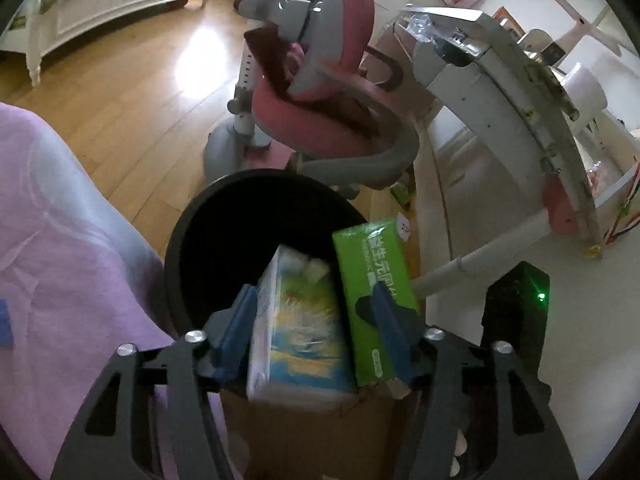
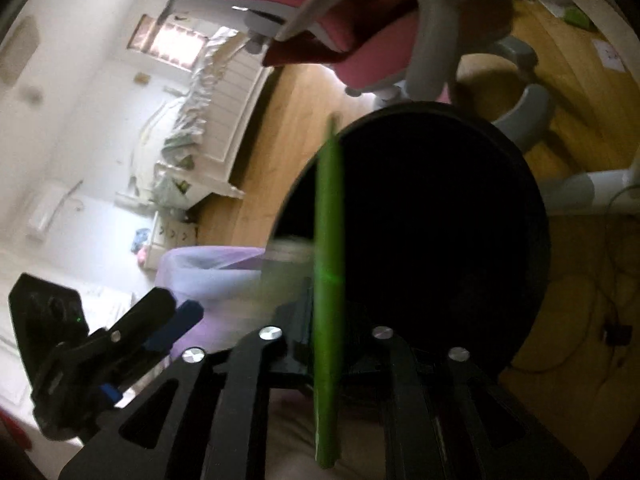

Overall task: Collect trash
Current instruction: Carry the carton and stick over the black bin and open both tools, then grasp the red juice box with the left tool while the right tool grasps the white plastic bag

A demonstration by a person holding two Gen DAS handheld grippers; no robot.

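Observation:
In the left wrist view my left gripper (image 1: 316, 312) is shut on a blue and yellow tissue box (image 1: 296, 332) and holds it above the rim of a black round trash bin (image 1: 180, 248). A flat green packet (image 1: 374, 280) stands beside the box, with the right gripper's dark fingertip (image 1: 366, 308) against it. In the right wrist view my right gripper (image 2: 328, 312) is shut on that green packet (image 2: 328, 240), seen edge-on, right over the bin's dark opening (image 2: 440, 220). The left gripper (image 2: 160, 320) shows at the lower left.
A pink and grey chair (image 1: 332, 120) stands just behind the bin on a wooden floor (image 1: 120, 112). A white desk (image 1: 520, 92) is at the right, a white bed (image 1: 100, 4) far left. My lilac-clothed leg (image 1: 60, 260) is left of the bin. A cardboard box (image 1: 312, 436) lies below.

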